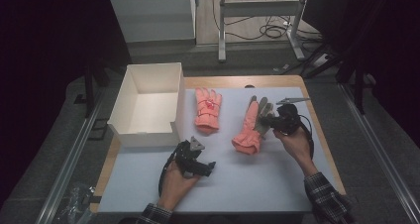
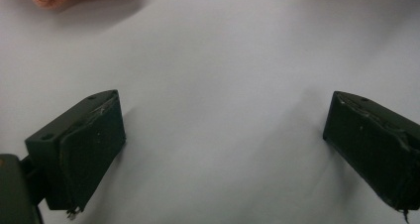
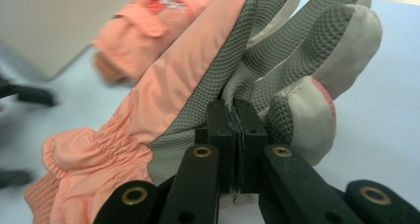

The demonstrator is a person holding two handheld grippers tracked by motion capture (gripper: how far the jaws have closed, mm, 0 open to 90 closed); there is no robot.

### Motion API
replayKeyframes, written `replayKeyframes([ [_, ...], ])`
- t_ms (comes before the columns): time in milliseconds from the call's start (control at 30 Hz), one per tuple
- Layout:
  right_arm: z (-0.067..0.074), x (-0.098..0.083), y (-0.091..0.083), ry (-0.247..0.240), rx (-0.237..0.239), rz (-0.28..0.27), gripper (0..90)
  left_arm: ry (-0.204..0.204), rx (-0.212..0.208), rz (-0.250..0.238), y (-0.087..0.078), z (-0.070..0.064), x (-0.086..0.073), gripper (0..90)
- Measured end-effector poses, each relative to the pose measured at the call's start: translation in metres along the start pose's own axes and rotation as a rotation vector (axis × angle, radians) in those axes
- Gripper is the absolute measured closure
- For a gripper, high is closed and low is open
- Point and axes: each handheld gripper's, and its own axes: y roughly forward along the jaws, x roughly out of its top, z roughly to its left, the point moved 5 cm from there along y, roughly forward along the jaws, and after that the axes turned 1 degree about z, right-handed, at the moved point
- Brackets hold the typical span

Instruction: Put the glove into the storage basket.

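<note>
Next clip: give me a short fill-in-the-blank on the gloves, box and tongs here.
1. The right tongs are shut on the grey ____ side of the nearer glove.
2. The other glove lies flat beside the white ____.
3. The left tongs stand ____ over the bare mat.

Missing words: palm; box; open

Between the closed black right gripper (image 3: 236, 135) jaws, the salmon-pink padded glove (image 3: 163, 100) has a grey waffle-textured palm and pale beige fingertips. Beyond it, a second salmon-pink glove (image 1: 207, 109) carries a red mark. Beside it stands a white cardboard box (image 1: 148, 132) on a pale lavender mat (image 1: 247, 177).
</note>
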Motion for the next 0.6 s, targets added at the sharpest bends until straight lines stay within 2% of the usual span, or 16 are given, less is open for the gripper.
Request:
replayKeyframes([
  [33,0.000,0.000,0.000,0.000,0.000,0.000,87.4,0.000,0.000,0.000,0.000,0.000,0.000,2.4],
  [67,0.007,-0.002,-0.004,-0.013,0.035,0.001,87.4,0.000,0.000,0.000,0.000,0.000,0.000,2.4],
  [133,0.011,-0.003,-0.006,-0.022,0.051,0.005,87.4,0.001,0.000,0.000,0.000,0.000,0.000,2.4],
  [200,0.023,-0.010,-0.009,-0.057,0.093,0.024,87.4,0.004,0.001,0.000,0.000,0.000,0.000,2.4],
  [233,0.023,-0.010,-0.009,-0.057,0.093,0.024,87.4,0.004,0.001,0.000,0.000,0.000,0.000,2.4],
  [300,0.033,-0.017,-0.010,-0.085,0.135,0.039,87.4,0.005,0.001,0.000,0.000,0.000,0.000,2.4],
  [400,0.039,-0.023,-0.009,-0.105,0.157,0.055,87.4,-0.005,0.000,-0.006,0.000,0.000,0.000,2.4],
  [467,0.047,-0.031,-0.006,-0.141,0.189,0.086,87.4,0.000,0.001,-0.004,0.000,0.000,0.000,2.4],
  [600,0.052,-0.034,0.000,-0.174,0.208,0.109,87.4,0.001,0.001,-0.003,0.000,0.000,0.000,2.4],
])
